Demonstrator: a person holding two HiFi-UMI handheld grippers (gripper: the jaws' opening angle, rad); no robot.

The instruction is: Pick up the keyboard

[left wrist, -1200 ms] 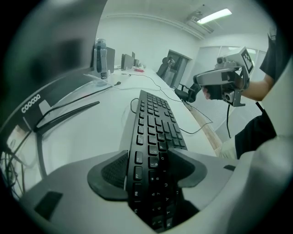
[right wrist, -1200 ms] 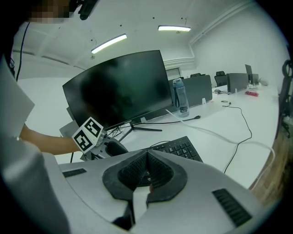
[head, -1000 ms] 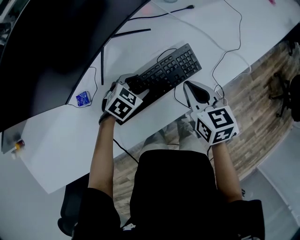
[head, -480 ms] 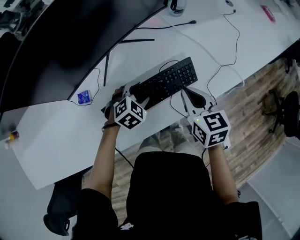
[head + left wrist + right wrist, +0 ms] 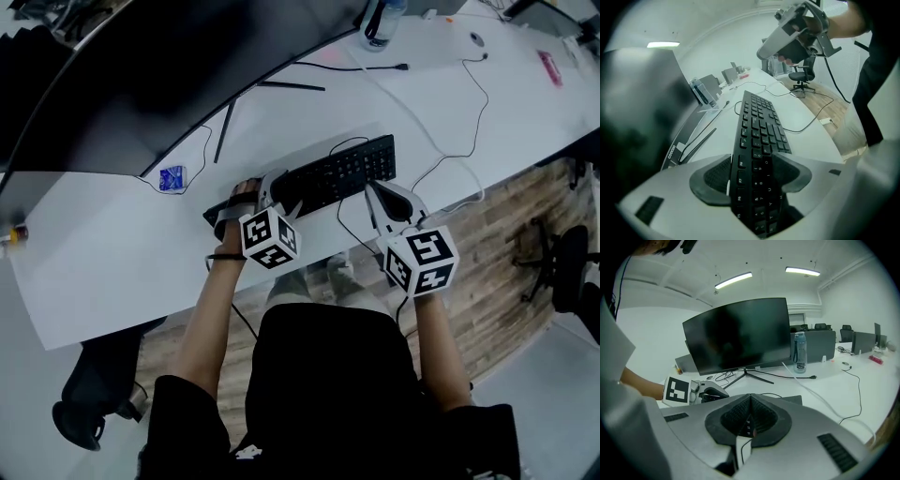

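Observation:
A black keyboard [image 5: 342,173] lies slantwise on the white desk [image 5: 112,262]. My left gripper [image 5: 277,192] is shut on its left end. In the left gripper view the keyboard [image 5: 759,136] runs away between the jaws, with a pad against each long edge. My right gripper [image 5: 380,192] hovers by the keyboard's near right corner with its jaws pressed together and nothing plainly held. In the right gripper view the keyboard's end [image 5: 791,400] shows just behind the shut tips [image 5: 750,416], and the left gripper [image 5: 701,392] sits farther left.
A large dark curved monitor [image 5: 141,84] on a stand fills the back left. A water bottle [image 5: 375,23] stands behind. Cables [image 5: 469,103] trail over the desk's right part. A small blue packet [image 5: 172,176] lies left of the keyboard. An office chair [image 5: 567,272] stands at the right.
The head view has pulled back and swung, showing more of the desk. My left gripper, with the keyboard's end in it, has drifted away from the blue packet towards the near edge. Both jaws look unchanged.

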